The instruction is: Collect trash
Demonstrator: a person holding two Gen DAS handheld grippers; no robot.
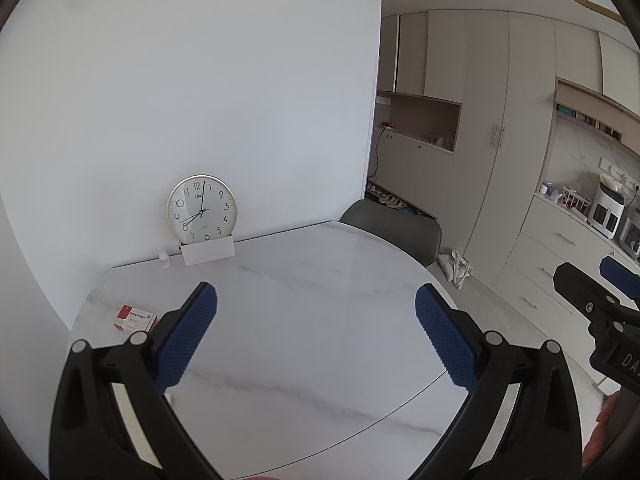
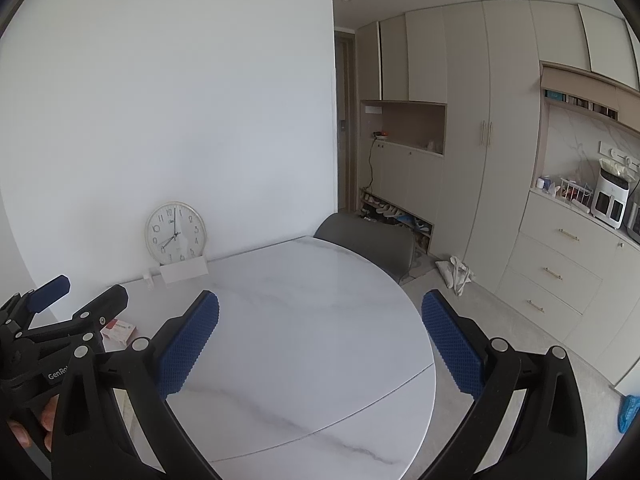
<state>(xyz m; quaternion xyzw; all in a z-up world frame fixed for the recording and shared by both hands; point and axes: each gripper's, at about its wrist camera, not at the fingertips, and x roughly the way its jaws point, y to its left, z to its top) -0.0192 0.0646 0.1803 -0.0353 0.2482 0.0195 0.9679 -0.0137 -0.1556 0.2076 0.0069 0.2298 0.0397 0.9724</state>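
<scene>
Hovering left gripper (image 1: 316, 312), right gripper (image 2: 320, 320), both spread

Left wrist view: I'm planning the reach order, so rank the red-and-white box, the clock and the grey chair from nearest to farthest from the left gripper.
1. Red-and-white box, on the table just beside the left gripper, at its left finger.
2. Clock, leaning on the wall at the table's back edge, left.
3. Grey chair, beyond the table's far side, right.
</scene>
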